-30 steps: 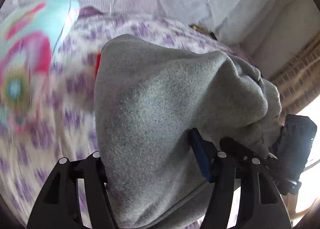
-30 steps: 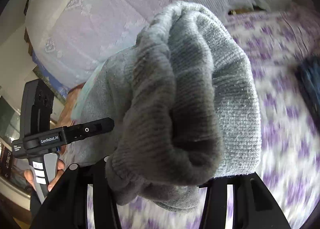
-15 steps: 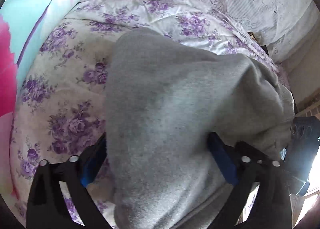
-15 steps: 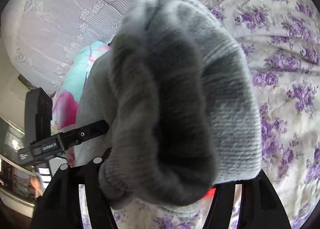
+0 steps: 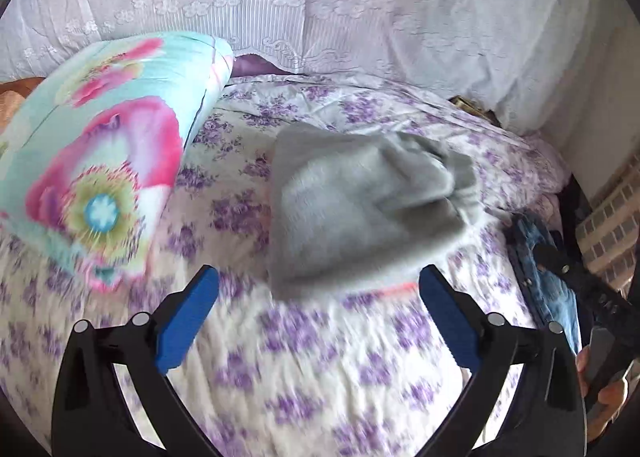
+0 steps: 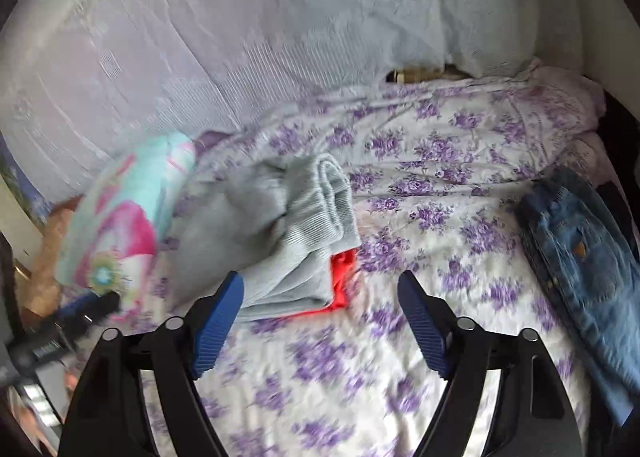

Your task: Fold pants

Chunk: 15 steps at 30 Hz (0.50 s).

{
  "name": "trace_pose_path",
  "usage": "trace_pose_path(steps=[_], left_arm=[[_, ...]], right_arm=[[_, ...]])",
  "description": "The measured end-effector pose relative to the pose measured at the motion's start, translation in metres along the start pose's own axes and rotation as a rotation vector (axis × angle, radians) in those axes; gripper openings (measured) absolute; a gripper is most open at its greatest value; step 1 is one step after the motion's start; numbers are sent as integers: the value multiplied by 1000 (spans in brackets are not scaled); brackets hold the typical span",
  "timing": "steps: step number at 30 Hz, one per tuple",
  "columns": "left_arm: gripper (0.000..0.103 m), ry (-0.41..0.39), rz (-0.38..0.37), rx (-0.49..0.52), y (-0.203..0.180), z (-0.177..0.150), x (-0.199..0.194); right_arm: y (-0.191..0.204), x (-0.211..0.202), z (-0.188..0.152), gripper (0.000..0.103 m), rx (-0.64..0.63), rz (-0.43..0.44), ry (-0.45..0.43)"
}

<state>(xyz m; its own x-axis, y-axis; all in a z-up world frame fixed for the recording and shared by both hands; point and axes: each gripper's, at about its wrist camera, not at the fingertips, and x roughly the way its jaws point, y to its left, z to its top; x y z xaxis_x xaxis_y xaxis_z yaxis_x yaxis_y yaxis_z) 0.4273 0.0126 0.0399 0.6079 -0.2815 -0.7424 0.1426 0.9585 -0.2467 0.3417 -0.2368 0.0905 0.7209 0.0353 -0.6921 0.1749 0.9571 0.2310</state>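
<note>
Pants (image 5: pixel 360 209), grey and folded into a thick bundle, lie on the bed (image 5: pixel 320 357) with its purple-flowered sheet, clear of both tongs. In the left wrist view the bundle sits at twelve o'clock from the left tongs (image 5: pixel 318 289), just beyond the blue fingertips, and the tongs stand wide apart with nothing between them. In the right wrist view the pants (image 6: pixel 276 241) lie at eleven o'clock from the right tongs (image 6: pixel 320 289), their near edge just beside the left blue tip; these tongs too are spread and hold nothing. A red cloth (image 6: pixel 342 277) peeks from under the bundle's right edge. A flowered pillow (image 5: pixel 100 177) rests at nine o'clock of the pants, and blue jeans (image 6: pixel 584 257) lie well apart at three o'clock. White lace fabric (image 5: pixel 320 9) hangs behind the bed.
</note>
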Motion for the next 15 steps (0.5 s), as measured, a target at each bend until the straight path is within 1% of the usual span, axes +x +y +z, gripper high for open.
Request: trace_pose_path(steps=[1,2,4,7,9,11,13,15], left_arm=[[98,-10,-1,5,-6,-14,-12],[98,-18,1,11,-11,-25,-21],[98,-43,-6,31,-23,-55,-37],[98,-70,4,57,-34,-99,-47],[98,-96,30,59,-37,-124,-48],[98,-121,73,91,-43,-141,-44],[98,-153,123,131,-52,-152,-43],[98,-179,145,157,-58,-158,-41]], right_arm=[[5,-11,-8,89,-1,-8,-24],[11,-22,-19,90,-17,-20,-51],[16,-41,-52,95,-75,-45,-99],[21,-53,-105,96,-159,-82,-109],[18,-50,-133,96,-179,-99,-110],[10,-46,-146,96,-170,-107,-116],[3,-43,-150,96,-157,-115,-133],[-4,-41,-153,96,-168,-133,-155]])
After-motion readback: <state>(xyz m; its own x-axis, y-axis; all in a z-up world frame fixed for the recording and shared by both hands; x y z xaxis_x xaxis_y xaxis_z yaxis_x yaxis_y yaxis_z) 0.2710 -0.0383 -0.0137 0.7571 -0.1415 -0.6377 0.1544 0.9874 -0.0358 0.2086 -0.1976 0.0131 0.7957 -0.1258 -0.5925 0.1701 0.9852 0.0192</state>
